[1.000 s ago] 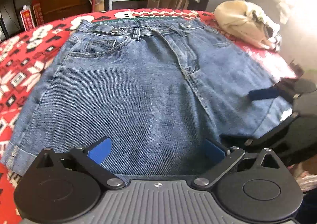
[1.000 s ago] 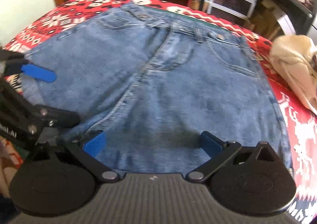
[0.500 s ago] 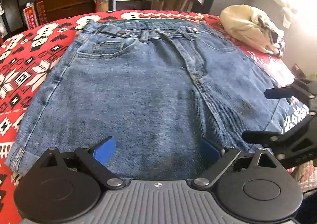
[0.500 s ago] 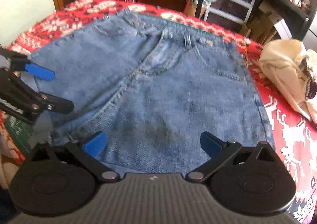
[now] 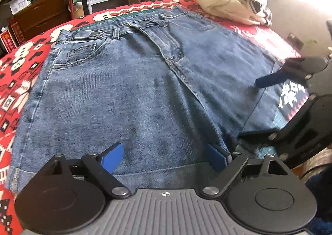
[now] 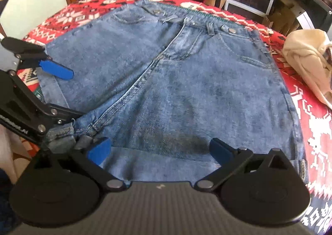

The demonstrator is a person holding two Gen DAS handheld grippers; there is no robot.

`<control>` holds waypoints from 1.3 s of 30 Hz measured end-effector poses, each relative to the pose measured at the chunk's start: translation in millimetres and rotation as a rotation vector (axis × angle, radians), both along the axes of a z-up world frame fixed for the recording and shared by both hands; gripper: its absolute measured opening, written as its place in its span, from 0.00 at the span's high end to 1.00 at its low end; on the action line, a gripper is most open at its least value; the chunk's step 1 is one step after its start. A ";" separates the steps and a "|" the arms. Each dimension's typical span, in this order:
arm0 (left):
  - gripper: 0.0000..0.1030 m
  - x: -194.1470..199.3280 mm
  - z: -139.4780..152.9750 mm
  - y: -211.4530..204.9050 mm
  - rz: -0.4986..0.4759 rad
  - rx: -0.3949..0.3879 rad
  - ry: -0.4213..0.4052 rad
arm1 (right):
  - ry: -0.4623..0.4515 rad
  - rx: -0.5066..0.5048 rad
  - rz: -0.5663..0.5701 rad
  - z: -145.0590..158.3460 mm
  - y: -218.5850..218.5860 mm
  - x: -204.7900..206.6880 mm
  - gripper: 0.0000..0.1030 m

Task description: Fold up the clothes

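A surface covered in a red patterned cloth carries everything; denim shorts lie spread flat across its middle, waistband toward twelve o'clock; a cream bundle of fabric rests near one o'clock.

Both grippers spread wide

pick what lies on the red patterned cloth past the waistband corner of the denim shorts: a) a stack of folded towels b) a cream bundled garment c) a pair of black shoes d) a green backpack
b: a cream bundled garment sits on the red patterned cloth, just beyond the waistband corner of the denim shorts.
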State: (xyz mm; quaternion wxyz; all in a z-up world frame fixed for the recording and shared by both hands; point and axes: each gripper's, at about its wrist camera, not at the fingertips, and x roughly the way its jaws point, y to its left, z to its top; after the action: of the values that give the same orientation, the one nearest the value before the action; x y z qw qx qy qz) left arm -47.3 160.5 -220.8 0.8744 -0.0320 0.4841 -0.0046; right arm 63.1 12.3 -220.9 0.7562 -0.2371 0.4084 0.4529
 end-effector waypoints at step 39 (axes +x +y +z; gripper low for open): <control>0.08 9.2 1.2 39.9 0.243 0.172 -0.048 | -0.082 0.010 -0.224 -2.9 -20.6 50.8 0.01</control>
State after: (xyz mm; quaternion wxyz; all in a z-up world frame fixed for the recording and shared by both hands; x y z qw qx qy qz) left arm -38.1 200.4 -219.5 0.8793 -0.0155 0.4542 0.1421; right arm 114.0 -8.3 -223.8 0.8194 -0.2046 0.3987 0.3575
